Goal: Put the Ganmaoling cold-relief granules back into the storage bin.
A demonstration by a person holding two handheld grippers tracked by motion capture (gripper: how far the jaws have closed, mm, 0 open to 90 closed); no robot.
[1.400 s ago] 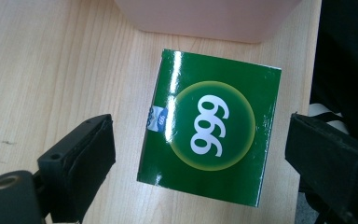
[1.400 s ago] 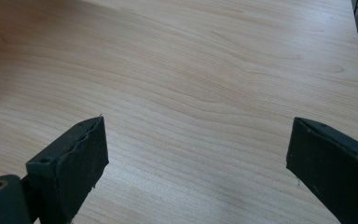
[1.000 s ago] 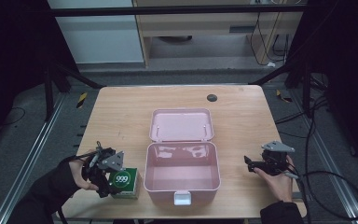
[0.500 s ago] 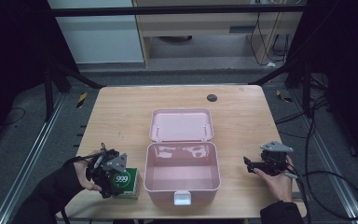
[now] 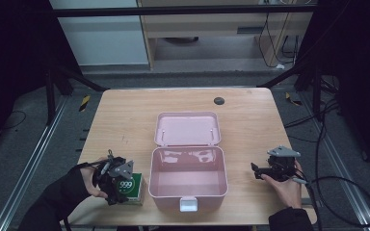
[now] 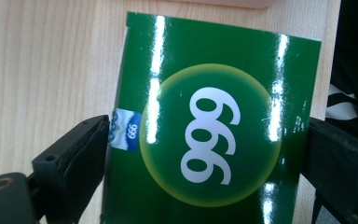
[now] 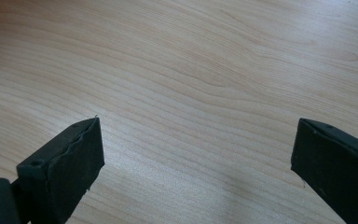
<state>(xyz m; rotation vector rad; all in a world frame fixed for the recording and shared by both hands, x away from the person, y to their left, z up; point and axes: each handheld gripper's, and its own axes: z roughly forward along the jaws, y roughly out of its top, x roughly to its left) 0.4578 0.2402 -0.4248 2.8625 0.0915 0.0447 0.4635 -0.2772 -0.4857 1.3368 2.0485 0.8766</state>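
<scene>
The open pink box stands mid-table near the front edge, its lid laid back behind it, blocking any straight path between the two sides. A green carton sits just beside its left wall. The wooden table lies bare behind and to the right.

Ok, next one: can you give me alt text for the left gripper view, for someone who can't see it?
A glossy green cardboard box printed with white "999" in a yellow-ringed circle lies on the pale wooden table, with the two black tongs of the left gripper set at its two sides. The left one touches the box edge by a small blue label.
</scene>
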